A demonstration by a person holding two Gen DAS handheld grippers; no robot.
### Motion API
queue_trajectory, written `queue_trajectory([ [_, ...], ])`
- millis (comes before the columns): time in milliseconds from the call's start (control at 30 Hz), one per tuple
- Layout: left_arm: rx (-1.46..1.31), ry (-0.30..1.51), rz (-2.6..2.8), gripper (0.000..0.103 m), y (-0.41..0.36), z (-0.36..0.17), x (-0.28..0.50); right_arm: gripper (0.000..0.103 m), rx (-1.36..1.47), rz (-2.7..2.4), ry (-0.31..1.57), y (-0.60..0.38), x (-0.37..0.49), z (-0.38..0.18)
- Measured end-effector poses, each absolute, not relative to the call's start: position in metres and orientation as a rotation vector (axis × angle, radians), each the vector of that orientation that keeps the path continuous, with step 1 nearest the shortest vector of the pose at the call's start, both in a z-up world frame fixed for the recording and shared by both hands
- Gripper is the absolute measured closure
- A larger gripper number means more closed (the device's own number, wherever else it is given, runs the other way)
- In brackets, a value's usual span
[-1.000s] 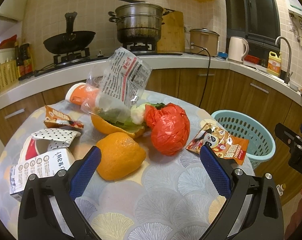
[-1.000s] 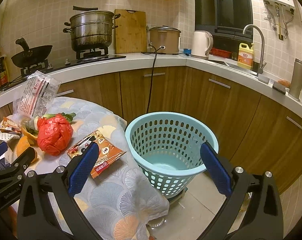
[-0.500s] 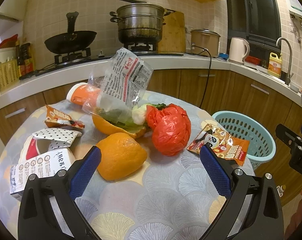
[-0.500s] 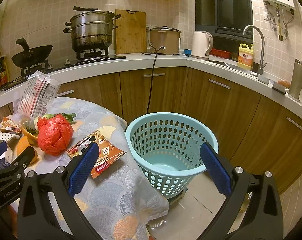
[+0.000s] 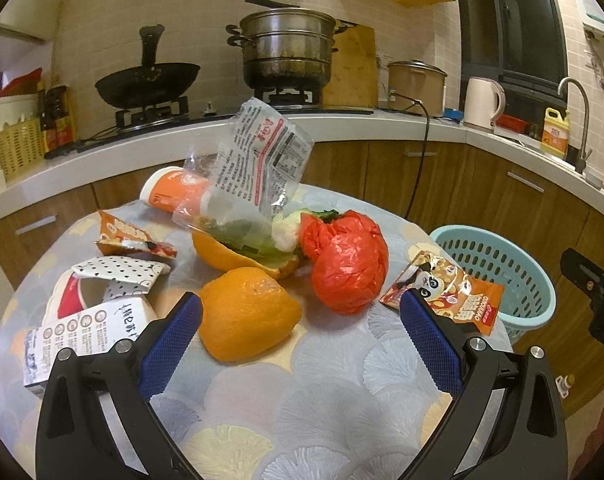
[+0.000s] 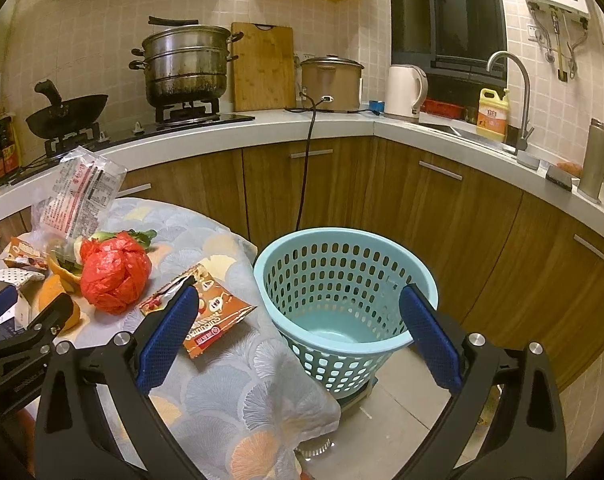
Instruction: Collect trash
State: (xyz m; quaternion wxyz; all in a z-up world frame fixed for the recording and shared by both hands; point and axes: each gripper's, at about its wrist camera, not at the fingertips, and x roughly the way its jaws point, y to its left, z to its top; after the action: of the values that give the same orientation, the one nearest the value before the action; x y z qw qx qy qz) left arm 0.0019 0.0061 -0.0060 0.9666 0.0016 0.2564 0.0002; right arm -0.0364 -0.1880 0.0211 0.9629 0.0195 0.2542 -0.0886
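Trash lies on the round table (image 5: pixel 326 412): an orange peel (image 5: pixel 248 312), a crumpled red plastic bag (image 5: pixel 348 264), a panda snack wrapper (image 5: pixel 454 298), a clear printed bag (image 5: pixel 258 160) over a second peel with greens, an orange cup (image 5: pixel 170 196), a small sachet (image 5: pixel 130 238) and torn cartons (image 5: pixel 86 320). My left gripper (image 5: pixel 298 308) is open just in front of the orange peel, holding nothing. My right gripper (image 6: pixel 298 304) is open and holds nothing, between the snack wrapper (image 6: pixel 206 320) and the light blue basket (image 6: pixel 342 280), which looks empty on the floor.
A curved counter (image 6: pixel 342 124) runs behind with a wok, a steamer pot (image 6: pixel 186 64), a cutting board, a rice cooker, a kettle and a sink tap. Wooden cabinets (image 6: pixel 482 220) stand close behind the basket. The tablecloth hangs over the table edge beside the basket.
The left wrist view has crept slightly forward toward the orange peel. The right gripper and the trash have barely moved.
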Motion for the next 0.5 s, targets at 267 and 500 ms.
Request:
queue_trajectory([
  [267, -0.007, 0.512, 0.088, 0.008, 0.026, 0.009, -0.02, 0.012, 0.05, -0.133, 0.511, -0.184, -0.041, 0.025],
  [500, -0.063, 0.517, 0.254, 0.008, 0.083, 0.022, -0.057, 0.011, 0.053, -0.086, 0.531, -0.175, -0.043, 0.022],
])
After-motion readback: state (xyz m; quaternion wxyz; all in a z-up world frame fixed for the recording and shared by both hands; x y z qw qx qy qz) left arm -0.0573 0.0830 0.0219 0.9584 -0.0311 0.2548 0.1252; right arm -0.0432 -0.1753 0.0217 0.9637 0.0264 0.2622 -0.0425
